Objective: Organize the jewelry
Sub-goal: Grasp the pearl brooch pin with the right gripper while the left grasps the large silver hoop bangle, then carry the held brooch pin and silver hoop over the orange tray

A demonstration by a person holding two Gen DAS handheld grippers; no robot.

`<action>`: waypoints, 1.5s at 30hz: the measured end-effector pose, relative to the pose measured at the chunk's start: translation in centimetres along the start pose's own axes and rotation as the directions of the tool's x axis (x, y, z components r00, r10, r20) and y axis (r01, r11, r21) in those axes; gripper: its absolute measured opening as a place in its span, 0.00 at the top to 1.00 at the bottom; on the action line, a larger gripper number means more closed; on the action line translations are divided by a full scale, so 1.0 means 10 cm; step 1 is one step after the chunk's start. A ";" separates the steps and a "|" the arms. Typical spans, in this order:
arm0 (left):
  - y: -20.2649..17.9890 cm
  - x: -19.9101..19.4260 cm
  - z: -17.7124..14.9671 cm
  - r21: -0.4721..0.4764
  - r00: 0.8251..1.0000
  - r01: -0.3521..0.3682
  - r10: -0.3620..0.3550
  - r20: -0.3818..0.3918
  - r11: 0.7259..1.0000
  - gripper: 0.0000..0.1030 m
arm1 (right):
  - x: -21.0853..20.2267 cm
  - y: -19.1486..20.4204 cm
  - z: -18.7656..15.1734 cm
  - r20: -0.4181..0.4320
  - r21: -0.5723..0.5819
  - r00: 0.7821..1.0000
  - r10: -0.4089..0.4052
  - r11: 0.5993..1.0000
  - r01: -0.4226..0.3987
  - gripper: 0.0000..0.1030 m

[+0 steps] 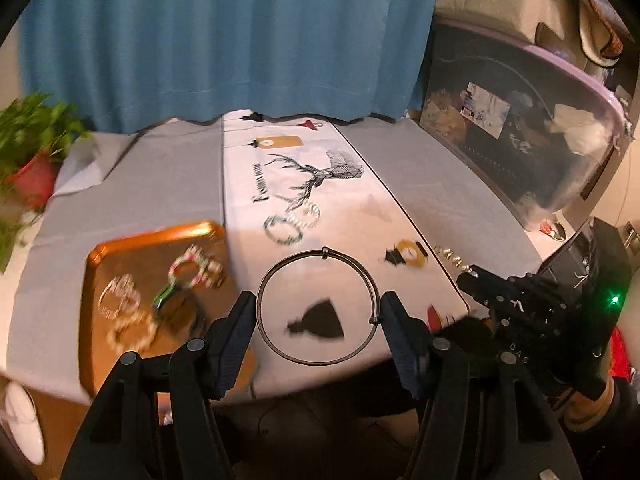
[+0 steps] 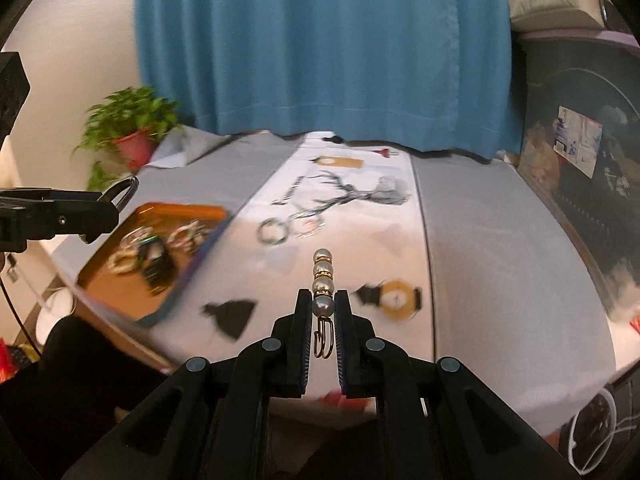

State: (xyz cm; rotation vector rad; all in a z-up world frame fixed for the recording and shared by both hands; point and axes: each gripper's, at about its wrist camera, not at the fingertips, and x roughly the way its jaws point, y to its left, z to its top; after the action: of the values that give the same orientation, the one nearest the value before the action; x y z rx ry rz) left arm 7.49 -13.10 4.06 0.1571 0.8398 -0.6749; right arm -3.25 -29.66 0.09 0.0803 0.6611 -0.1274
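My left gripper [image 1: 318, 308] is shut on a large thin metal bangle [image 1: 276, 272], held across its width above the table's front edge. It also shows in the right wrist view [image 2: 124, 192] at the left. My right gripper [image 2: 323, 300] is shut on a pearl-and-gold clip [image 2: 323, 276], which sticks out forward above the cloth. An orange tray [image 1: 120, 256] at the left holds several bracelets and rings [image 1: 188, 272]. A green bead bracelet [image 1: 283, 230] and a pearl bracelet [image 1: 308, 216] lie on the white runner.
A potted plant [image 1: 32, 160] stands at the far left. A dark storage box [image 1: 520, 140] stands along the right side. A blue curtain [image 1: 224, 40] hangs behind the table. The runner [image 1: 248, 168] has printed deer and black shapes.
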 end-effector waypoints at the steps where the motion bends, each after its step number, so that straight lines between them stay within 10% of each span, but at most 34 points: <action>1: 0.02 -0.10 -0.10 -0.011 1.000 -0.004 0.004 0.006 1.000 0.43 | -0.05 0.05 -0.04 -0.003 -0.005 1.000 0.006 1.000 -0.006 0.89; 14: 0.13 -0.83 -0.99 -0.083 0.989 -0.110 0.117 0.086 0.991 0.43 | -0.61 0.75 -0.46 -0.026 -0.071 0.996 0.080 0.994 -0.081 0.89; 45: 0.78 -0.77 -1.35 -0.217 0.983 -0.152 0.170 0.068 0.964 0.43 | -0.40 1.42 -0.50 -0.141 -0.232 0.985 0.101 0.964 -0.132 0.89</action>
State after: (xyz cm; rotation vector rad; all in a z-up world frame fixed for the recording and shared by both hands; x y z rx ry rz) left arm 0.00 1.93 -0.35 0.0038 0.8007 -0.4332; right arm -7.39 -14.67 -0.86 -0.1070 0.7936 0.0735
